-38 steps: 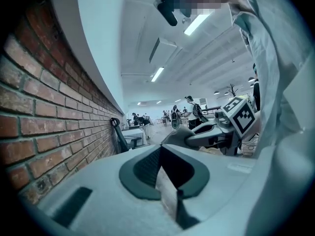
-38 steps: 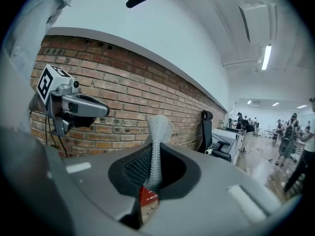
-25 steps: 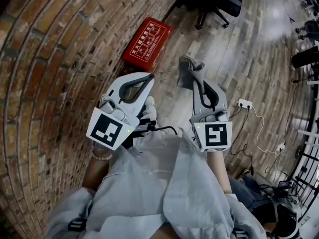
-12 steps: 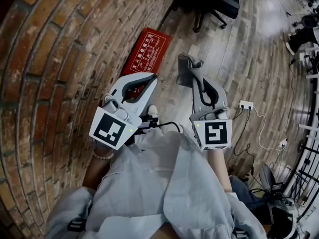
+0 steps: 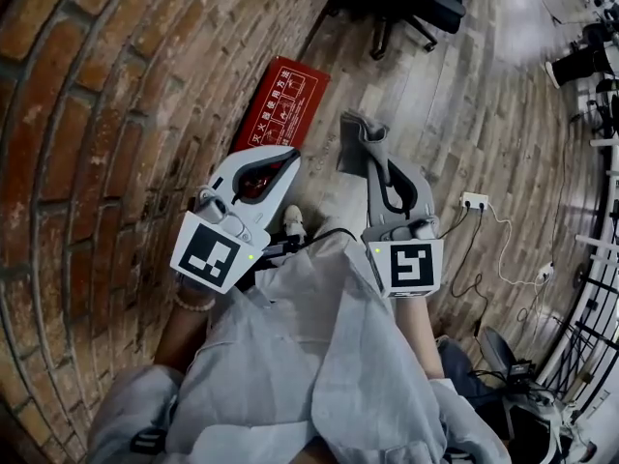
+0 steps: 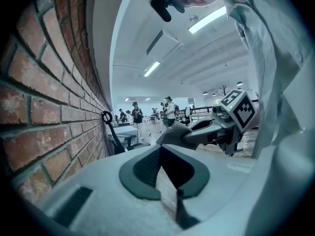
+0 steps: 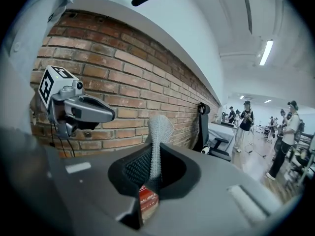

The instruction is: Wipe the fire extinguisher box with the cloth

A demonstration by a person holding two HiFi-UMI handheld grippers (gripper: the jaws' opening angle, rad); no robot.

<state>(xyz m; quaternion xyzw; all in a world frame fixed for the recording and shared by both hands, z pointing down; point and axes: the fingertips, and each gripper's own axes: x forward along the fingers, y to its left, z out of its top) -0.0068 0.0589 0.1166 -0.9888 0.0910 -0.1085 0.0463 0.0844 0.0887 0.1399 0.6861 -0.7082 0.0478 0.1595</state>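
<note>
You're working in a bright, evenly lit room. Ceiling strip lights (image 6: 209, 19) burn out to white in both gripper views. In the head view, pale glare washes over the wooden floor (image 5: 527, 37) at the upper right, and the brick wall (image 5: 87, 114) darkens toward the left corners. All three pictures bow hard at the edges inside black vignettes. The left gripper (image 6: 160, 149) and right gripper (image 7: 153, 145) look soft close to their lenses.

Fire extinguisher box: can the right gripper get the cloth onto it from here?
Probably yes. The box lies on the floor by the brick wall, its top bare; nothing stands between it and the right gripper holding the cloth.
</note>
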